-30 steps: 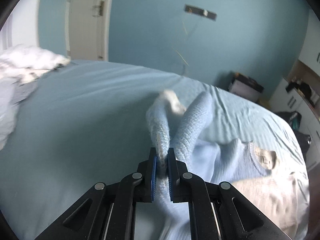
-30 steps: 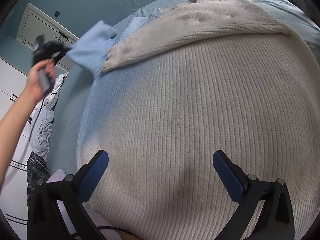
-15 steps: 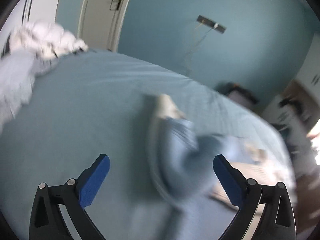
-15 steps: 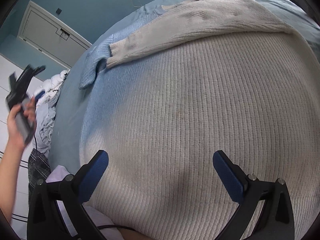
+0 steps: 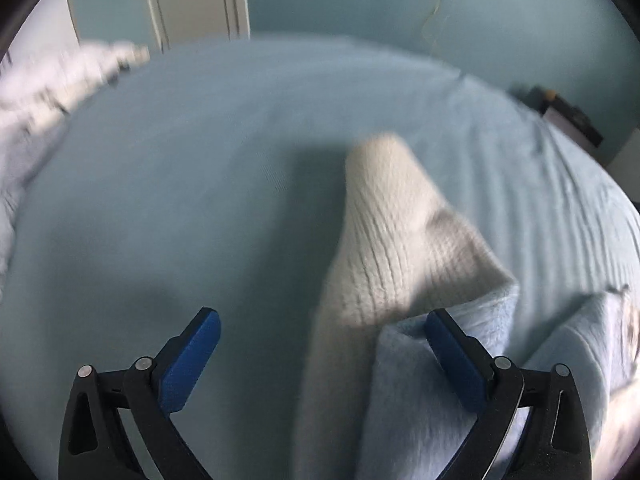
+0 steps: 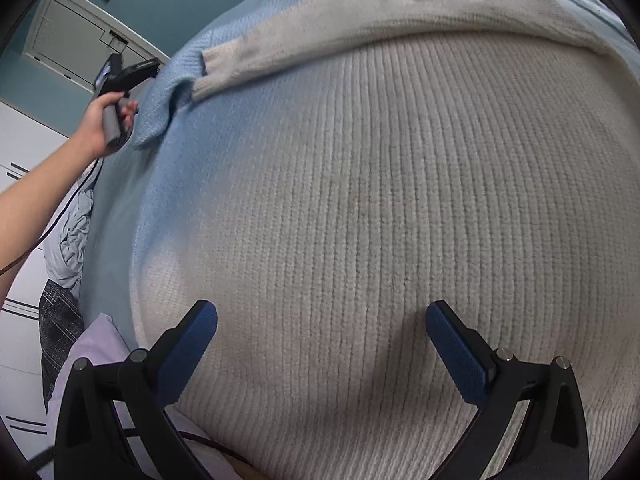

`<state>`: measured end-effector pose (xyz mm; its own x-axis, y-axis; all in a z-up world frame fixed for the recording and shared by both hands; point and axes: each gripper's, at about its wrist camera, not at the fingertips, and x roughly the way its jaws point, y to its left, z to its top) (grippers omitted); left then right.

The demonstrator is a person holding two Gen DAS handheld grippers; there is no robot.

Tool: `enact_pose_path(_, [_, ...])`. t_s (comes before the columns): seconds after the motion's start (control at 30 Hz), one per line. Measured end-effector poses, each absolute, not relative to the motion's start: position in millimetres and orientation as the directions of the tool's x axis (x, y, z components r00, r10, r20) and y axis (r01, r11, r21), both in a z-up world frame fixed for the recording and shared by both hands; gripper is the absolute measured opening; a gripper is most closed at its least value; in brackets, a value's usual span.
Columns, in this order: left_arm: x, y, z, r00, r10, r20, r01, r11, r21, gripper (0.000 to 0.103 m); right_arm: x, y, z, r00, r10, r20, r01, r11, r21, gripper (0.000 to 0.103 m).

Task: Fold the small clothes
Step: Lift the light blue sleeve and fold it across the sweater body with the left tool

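Both hand-held grippers, left and right, spread, gripping nothing. Knit sweater looks soft and limp; best pinched at cuff, frame upper left.

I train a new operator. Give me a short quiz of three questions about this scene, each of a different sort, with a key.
1. True or false: the left gripper is shut on the sleeve.
2. The sweater lies on: A) a table B) a bed C) a chair.
3. Fill in: the right gripper is open above the sweater's ____ body.

Key: 1 false; 2 B; 3 cream.
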<state>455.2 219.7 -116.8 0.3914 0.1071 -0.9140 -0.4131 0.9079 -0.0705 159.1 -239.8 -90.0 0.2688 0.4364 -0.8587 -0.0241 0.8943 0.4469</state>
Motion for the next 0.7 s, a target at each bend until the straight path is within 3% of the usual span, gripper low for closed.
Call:
enact_pose_path(0.03, [457,219,-124,0.375,0.082,-0.923,-0.422,0.902,-0.091,0.079,160,-240,-91,0.269,0.437,-0.858,-0.022,0.893,0.449,0.102])
enact_pose_path(0.07, [457,220,-125,0.397,0.034,-0.917,-0.419,0.896,-0.148,0.048,160,-240,-91,0.27,0.438,-0.858,-0.023,0.893,0.449,0.102])
enact_pose_path(0.1, [453,218,-119,0.427,0.004,-0.904,-0.411,0.892,-0.19,0.032,159,-240,-91,0.271,0.437,-0.858,-0.026,0.894,0.447,0.102])
enact_pose_path(0.17, [445,216,-98,0.473,0.019,-0.881,-0.416,0.887,-0.204,0.023,157,-242,-90,0.27,0.436,-0.859,-0.031,0.895,0.444,0.102])
enact_pose_path(0.3, [408,229,-36,0.559,0.132,-0.819,-0.457,0.873,-0.171,0.02,156,-240,-86,0.275,0.44,-0.855,-0.03,0.893,0.45,0.102])
enact_pose_path(0.4, [356,261,23,0.532,0.342,-0.774,-0.636,0.765,-0.1,0.019,155,-244,-81,0.297,0.45,-0.843,-0.029,0.886,0.462,0.102])
enact_pose_path(0.43, [338,274,43,0.485,0.44,-0.756,-0.71,0.703,-0.046,0.019,154,-244,-79,0.302,0.451,-0.84,-0.033,0.885,0.464,0.102])
enact_pose_path(0.5, [316,293,66,0.465,0.475,-0.747,-0.751,0.658,-0.049,0.027,152,-244,-76,0.307,0.458,-0.835,-0.044,0.883,0.468,0.102])
enact_pose_path(0.53, [308,304,73,0.487,0.436,-0.757,-0.731,0.677,-0.081,0.057,151,-243,-74,0.307,0.459,-0.834,-0.051,0.883,0.467,0.102])
enact_pose_path(0.57, [300,315,76,0.53,0.356,-0.77,-0.681,0.72,-0.136,0.103,150,-241,-73,0.307,0.458,-0.834,-0.057,0.884,0.464,0.102])
enact_pose_path(0.6, [290,321,78,0.559,0.319,-0.766,-0.648,0.744,-0.163,0.099,148,-241,-71,0.31,0.457,-0.834,-0.064,0.885,0.461,0.102])
enact_pose_path(0.63, [281,325,76,0.566,0.321,-0.759,-0.641,0.751,-0.16,0.103,146,-240,-70,0.314,0.455,-0.833,-0.069,0.887,0.457,0.102])
enact_pose_path(0.7, [257,331,66,0.542,0.383,-0.748,-0.661,0.744,-0.098,0.103,142,-241,-66,0.326,0.449,-0.832,-0.077,0.89,0.45,0.102])
